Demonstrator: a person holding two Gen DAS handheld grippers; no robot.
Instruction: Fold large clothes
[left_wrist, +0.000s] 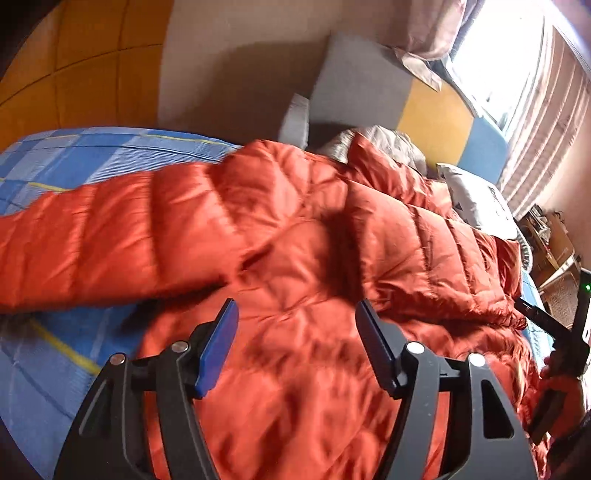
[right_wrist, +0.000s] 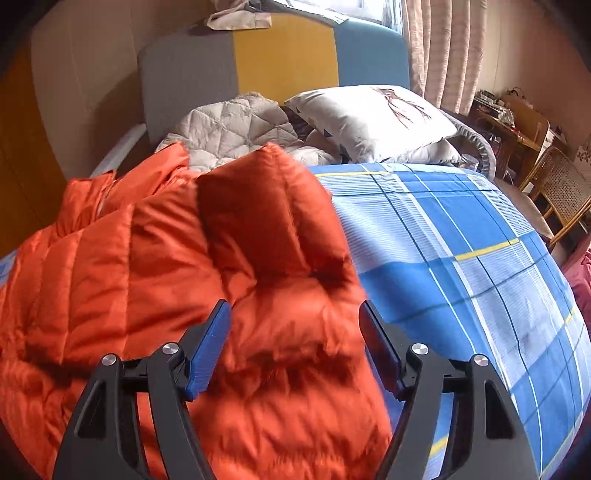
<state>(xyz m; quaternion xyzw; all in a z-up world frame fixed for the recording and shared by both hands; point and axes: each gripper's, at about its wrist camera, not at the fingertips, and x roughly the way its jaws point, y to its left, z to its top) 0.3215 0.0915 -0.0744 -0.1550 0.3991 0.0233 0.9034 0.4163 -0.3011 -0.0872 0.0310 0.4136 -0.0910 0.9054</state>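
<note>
Both sets of jaws stand wide apart with nothing pinched between them. On the left gripper (left_wrist: 297, 314) the blue ribbed pads (left_wrist: 218, 345) hang over the jacket (left_wrist: 295, 236), clear of its cloth, and the right gripper (right_wrist: 295, 314) hovers the same way above the jacket (right_wrist: 207, 258).

It is a puffy orange-red down jacket of glossy, slippery fabric, stitched into fat horizontal tubes, and it lies rumpled across the bed. In the left view one sleeve (left_wrist: 92, 240) stretches out flat to the left over the sheet (left_wrist: 55, 166). In the right view a padded fold (right_wrist: 266, 206) bulges up at the jacket's far edge, and the jacket's right edge ends beside bare sheet.

That sheet (right_wrist: 461, 258) is smooth cotton in blue and pale-blue checks with thin yellow and white lines. At the head of the bed lie a grey diamond-quilted blanket (right_wrist: 229, 129) and a plump white pillow (right_wrist: 373, 118) with a printed figure. Behind them stands a padded headboard (right_wrist: 284, 55) in grey, yellow and blue panels. A woven cane chair (right_wrist: 561, 192) sits at the far right.
</note>
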